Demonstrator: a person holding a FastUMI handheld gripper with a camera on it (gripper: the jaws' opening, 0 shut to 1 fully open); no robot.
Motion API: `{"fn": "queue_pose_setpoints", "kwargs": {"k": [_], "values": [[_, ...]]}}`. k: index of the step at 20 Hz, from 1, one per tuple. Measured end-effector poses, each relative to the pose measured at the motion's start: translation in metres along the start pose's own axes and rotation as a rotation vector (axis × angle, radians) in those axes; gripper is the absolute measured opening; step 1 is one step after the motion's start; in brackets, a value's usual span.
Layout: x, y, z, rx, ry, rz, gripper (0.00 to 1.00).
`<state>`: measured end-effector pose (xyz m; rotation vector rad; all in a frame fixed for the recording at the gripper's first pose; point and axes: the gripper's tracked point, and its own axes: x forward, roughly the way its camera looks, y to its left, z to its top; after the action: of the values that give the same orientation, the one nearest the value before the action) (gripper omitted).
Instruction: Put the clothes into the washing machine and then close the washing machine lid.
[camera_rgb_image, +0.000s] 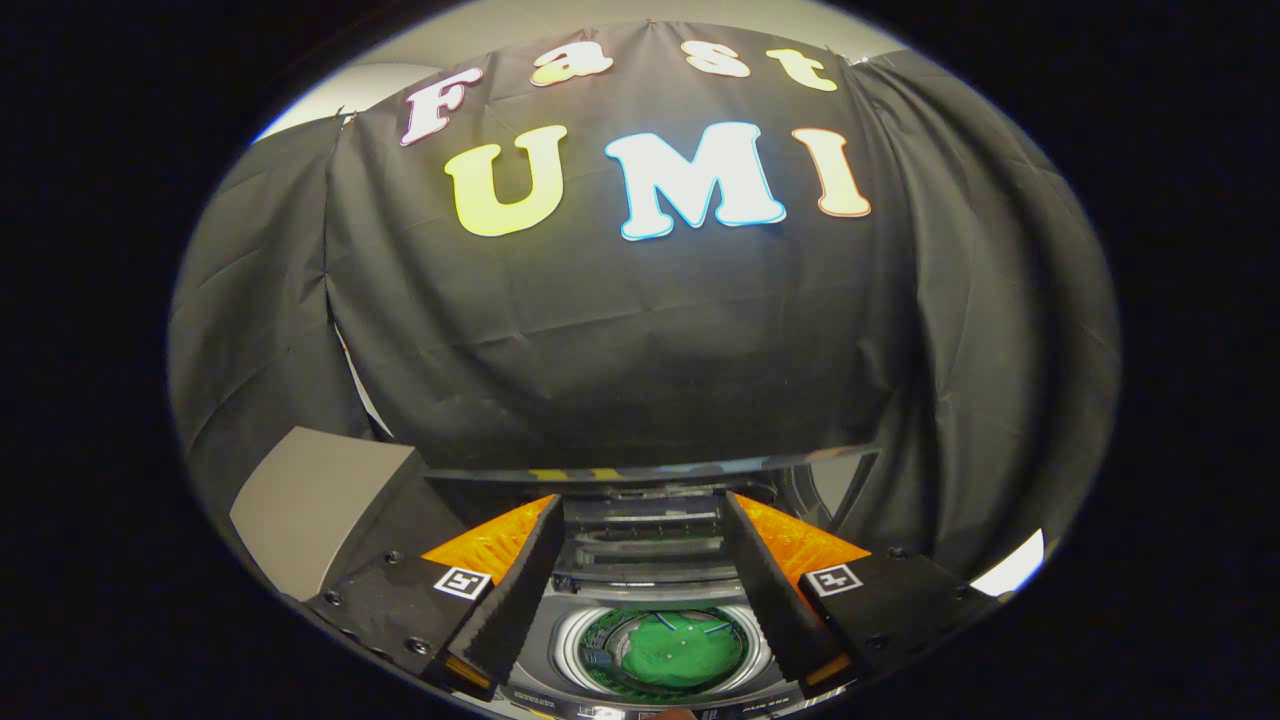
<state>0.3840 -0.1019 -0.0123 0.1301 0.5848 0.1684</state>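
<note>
A green garment (672, 648) lies in the round drum of the top-loading washing machine (640, 585), seen down between my fingers. The machine's lid (650, 468) stands raised behind the drum, its top edge running just beyond my fingertips. My gripper (645, 505) hovers above the machine, open, with nothing between its black, orange-backed fingers (520, 580).
A grey block-like surface (310, 505) sits beside the machine next to my left finger. The black cloth wall (640, 340) hangs close behind the lid and wraps round both sides. A bright patch (1012, 570) shows past the right finger.
</note>
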Motion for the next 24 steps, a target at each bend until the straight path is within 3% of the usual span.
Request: {"fn": "queue_pose_setpoints", "kwargs": {"k": [9,24], "values": [[0.031,0.012,0.034,-0.022,-0.020,-0.015,0.98],[0.106,0.018,0.011,-0.031,0.093,-0.066,0.98]]}}
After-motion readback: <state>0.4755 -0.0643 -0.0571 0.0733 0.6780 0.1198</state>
